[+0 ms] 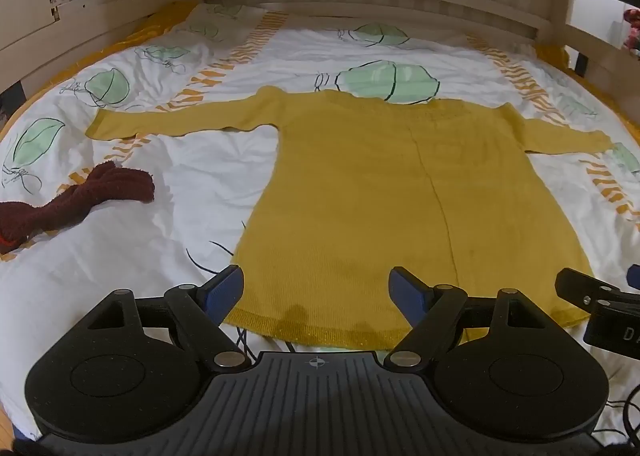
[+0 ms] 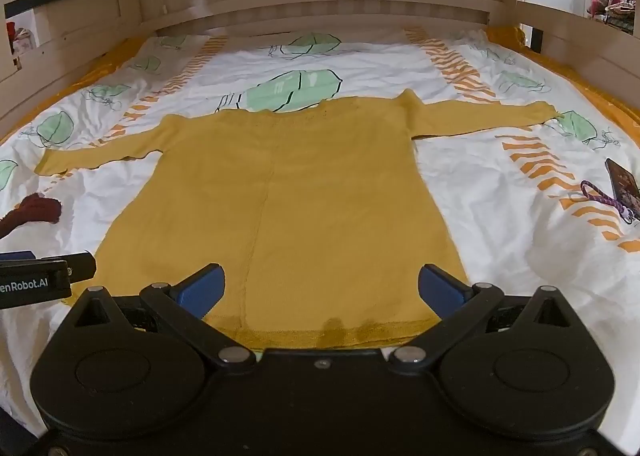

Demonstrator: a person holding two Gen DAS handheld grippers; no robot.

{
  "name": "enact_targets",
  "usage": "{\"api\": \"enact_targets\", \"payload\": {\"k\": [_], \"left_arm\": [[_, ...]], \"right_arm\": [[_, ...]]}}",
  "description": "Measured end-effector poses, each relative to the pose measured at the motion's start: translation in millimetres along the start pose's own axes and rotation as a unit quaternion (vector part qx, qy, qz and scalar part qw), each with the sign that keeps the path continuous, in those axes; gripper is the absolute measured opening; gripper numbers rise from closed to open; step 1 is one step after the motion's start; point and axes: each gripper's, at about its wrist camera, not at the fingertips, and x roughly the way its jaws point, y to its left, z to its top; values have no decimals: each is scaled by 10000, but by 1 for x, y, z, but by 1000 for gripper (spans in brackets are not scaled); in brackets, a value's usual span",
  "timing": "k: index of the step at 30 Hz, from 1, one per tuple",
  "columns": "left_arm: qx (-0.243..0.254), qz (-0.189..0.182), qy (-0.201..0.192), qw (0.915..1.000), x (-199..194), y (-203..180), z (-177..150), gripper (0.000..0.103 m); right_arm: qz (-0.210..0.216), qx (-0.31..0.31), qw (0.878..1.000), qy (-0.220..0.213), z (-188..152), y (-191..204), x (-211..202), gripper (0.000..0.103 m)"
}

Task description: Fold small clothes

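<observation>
Hovering side by side over the near hem, both tools are lining up on the yellow sweater (image 1: pixel 400 184), which is lying flat and face-down-or-up (hard to tell which) in the middle of the leaf-print duvet (image 1: pixel 240 56), sleeves stretched out toward nine and three o'clock, hem pointing at six. The left gripper (image 1: pixel 316 290) is sitting with its blue pads wide apart, nothing between them, straddling the hem's left half; the right gripper (image 2: pixel 322 288) is doing the same over the right half, jaws spread and empty, and neither appears to be touching the knit. That spread-out layout is looking deliberate: body smoothed, arms out, so a fold line can be picked cleanly. A dark red knitted item (image 1: pixel 80 200) is resting off at nine o'clock, well apart from the sweater, probably waiting its turn. Over at three o'clock in the right view, a phone (image 2: pixel 622 186) with a braided strap is lying on the bedding, clear of the right sleeve. My read is that folding is not yet begun; the wide-open jaws at the hem corners are suggesting a pinch on the bottom edge next, and the loose knit could bunch if only one layer is caught.
</observation>
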Motion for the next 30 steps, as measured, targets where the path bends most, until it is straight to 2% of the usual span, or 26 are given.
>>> {"api": "enact_targets", "payload": {"k": [30], "left_arm": [[26, 65, 77, 9999, 6, 2, 1, 79]], "right_arm": [[95, 50, 9997, 213, -1, 2, 9, 102]]}}
